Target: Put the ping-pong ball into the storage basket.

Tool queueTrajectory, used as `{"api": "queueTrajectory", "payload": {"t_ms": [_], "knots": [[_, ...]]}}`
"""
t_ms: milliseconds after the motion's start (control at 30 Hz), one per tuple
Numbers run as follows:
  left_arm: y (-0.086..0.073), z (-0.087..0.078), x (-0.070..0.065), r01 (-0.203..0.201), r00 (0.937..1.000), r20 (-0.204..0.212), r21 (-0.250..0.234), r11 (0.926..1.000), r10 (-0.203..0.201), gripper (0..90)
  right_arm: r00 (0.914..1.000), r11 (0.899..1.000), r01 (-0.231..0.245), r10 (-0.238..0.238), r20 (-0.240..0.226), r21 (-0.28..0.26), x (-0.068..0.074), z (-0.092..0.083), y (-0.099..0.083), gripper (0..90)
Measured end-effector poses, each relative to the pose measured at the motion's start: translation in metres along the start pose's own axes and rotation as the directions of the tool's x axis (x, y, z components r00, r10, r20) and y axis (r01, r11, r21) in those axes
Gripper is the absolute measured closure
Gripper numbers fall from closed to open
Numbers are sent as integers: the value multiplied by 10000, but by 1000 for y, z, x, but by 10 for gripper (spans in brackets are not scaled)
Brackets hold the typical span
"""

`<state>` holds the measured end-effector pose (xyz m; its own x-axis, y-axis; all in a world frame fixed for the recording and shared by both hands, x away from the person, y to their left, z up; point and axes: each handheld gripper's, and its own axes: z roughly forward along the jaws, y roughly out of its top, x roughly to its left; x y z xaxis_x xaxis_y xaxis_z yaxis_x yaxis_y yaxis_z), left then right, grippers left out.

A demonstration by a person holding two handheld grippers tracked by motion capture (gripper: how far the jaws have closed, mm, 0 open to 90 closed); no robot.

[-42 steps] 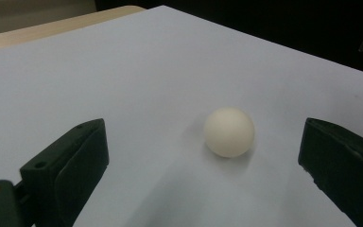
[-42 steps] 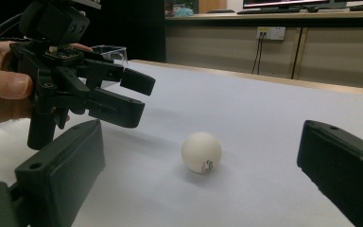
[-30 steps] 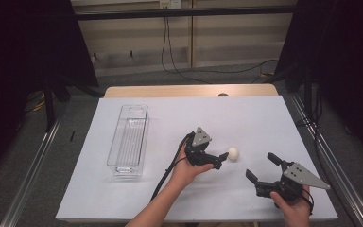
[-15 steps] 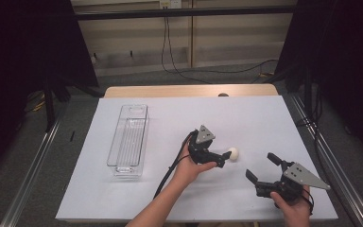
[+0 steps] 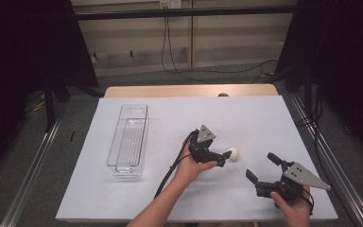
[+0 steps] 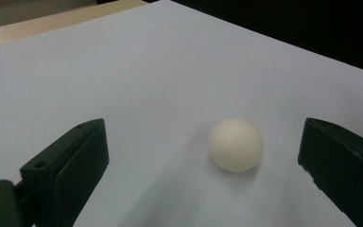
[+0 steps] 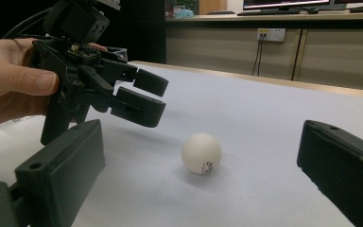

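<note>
A single white ball (image 5: 233,153) is seen resting on a white sheet (image 5: 246,118) that covers a table, right of the table's middle. A small dark mark is printed on the ball in the right gripper view, too small to be read. The left gripper (image 5: 223,159) is held low just beside the ball, its two black jaws spread wide with the ball lying ahead of them and nearer one jaw, untouched. The right gripper (image 5: 261,168) is held near the table's front right, well apart from the ball, jaws likewise spread and gripping nothing. One clear plastic tray (image 5: 128,137), long and narrow, is set on the sheet's left part. A wooden table edge (image 5: 189,91) is visible beyond the sheet. Grey carpet, black curtains, trailing cables and a wall socket are seen around the table.
</note>
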<state>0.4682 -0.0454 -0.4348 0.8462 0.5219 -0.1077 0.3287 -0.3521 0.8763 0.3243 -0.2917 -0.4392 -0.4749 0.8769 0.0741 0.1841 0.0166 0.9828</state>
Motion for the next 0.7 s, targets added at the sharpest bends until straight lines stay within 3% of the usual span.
{"api": "queueTrajectory", "payload": {"t_ms": [700], "knots": [[6, 10, -3, -140, 9999, 45, 252, 9996, 138, 31, 10000, 10000, -76, 76, 7, -21, 0, -1, 0, 12]]}}
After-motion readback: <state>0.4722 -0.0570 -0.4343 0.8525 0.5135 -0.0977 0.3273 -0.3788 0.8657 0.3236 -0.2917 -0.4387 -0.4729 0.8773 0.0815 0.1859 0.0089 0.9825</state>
